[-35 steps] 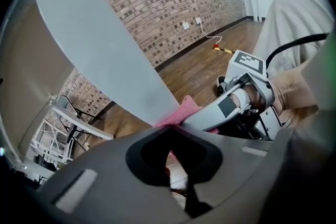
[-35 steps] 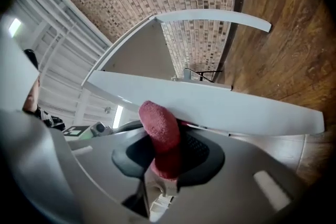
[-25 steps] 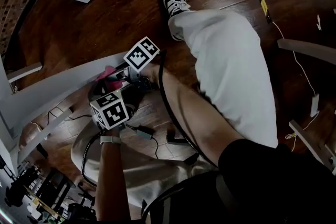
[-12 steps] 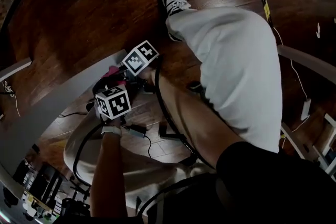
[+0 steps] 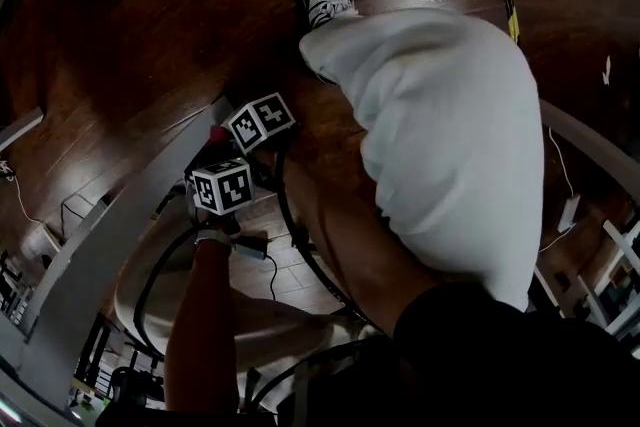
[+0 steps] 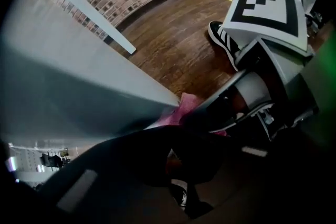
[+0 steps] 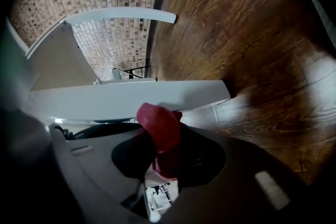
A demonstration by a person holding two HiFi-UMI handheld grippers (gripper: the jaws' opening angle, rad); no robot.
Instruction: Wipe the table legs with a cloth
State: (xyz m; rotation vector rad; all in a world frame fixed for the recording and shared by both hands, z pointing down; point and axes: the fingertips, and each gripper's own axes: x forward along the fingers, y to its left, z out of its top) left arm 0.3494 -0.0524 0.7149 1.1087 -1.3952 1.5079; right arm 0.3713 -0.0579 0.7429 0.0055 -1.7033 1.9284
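Right gripper (image 7: 163,149) fingers clamp cloth (image 7: 157,123), table leg (image 7: 131,99) at 12 o'clock, head view catches only its pink tip, left gripper (image 6: 173,149) clenched empty.

Left forearm (image 5: 198,315) reaching up from lower left of head view, right forearm (image 5: 335,235) crossing centre. Left gripper (image 6: 176,147) jaws pressing together, nothing between. Right gripper (image 7: 163,152), sitting just beside, clamping cloth (image 7: 157,123).
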